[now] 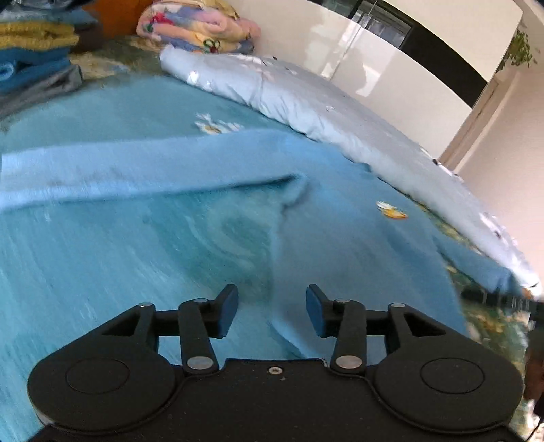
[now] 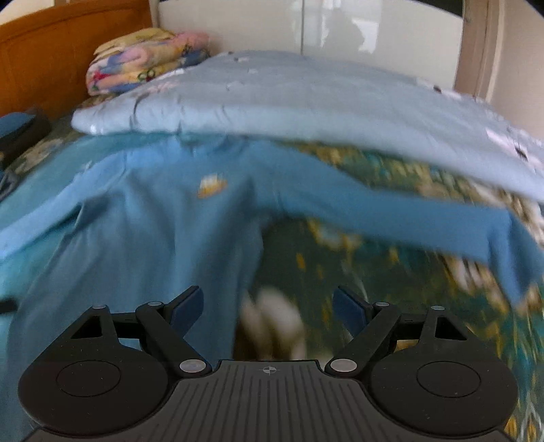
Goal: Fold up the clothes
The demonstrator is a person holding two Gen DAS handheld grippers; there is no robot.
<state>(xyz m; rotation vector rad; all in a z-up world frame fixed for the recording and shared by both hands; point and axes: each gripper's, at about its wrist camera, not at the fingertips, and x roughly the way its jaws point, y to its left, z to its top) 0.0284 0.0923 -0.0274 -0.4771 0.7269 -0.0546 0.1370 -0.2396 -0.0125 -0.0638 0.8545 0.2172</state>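
Observation:
A light blue long-sleeved garment (image 1: 340,217) with a small yellow and white print lies spread on the bed. One sleeve (image 1: 136,170) is folded across its body. It also shows in the right wrist view (image 2: 153,231), with its other sleeve (image 2: 391,210) stretched out to the right. My left gripper (image 1: 272,312) is open and empty, just above the garment's lower part. My right gripper (image 2: 268,309) is open and empty, over the garment's lower right edge and the bedsheet. Both views are blurred by motion.
A pale blue quilt (image 1: 306,95) lies folded along the far side of the bed (image 2: 306,102). A flowered blanket (image 1: 197,27) sits by the wooden headboard (image 2: 51,51). A pile of folded clothes (image 1: 30,47) is at the left. The bedsheet (image 2: 391,289) is teal with flowers.

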